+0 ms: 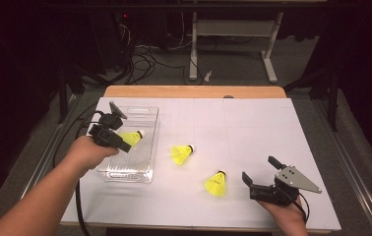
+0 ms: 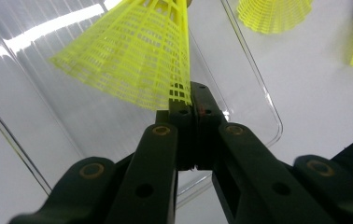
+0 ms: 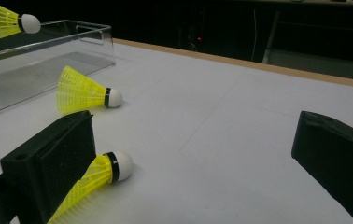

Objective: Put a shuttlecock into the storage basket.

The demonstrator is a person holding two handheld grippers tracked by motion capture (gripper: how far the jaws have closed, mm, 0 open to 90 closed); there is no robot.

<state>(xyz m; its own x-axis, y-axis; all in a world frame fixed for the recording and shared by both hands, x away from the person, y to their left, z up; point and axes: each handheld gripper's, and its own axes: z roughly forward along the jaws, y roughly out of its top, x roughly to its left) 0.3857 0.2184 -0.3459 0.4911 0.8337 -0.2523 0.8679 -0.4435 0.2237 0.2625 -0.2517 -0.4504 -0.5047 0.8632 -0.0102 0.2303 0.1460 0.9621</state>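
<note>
now the left gripper (image 1: 125,146) is closed on the edge of the skirt of a yellow shuttlecock (image 1: 132,137), and it holds this shuttlecock in the air over the clear plastic tray (image 1: 147,118). in the left gripper view the two jaws stand pressed together with the thin yellow mesh (image 2: 137,51) pinched between their tips, and the skirt spreads out above and to the left of them. the bottom of the tray (image 2: 34,60) lies under the gripper, and its rounded corner is just to the right of the jaws. the white cork of the held shuttlecock points away from the gripper, toward the middle of the counter (image 1: 253,128).

the right gripper (image 1: 260,174) rests low at the near side of the counter with its jaws wide apart and nothing between them. a second shuttlecock (image 1: 216,183) lies on the counter just to the left of this gripper; in the right gripper view it (image 3: 107,170) is partly behind the left jaw. a third shuttlecock (image 1: 180,154) lies farther off to the left, between the right gripper and the tray, on its side with the cork to the right.
</note>
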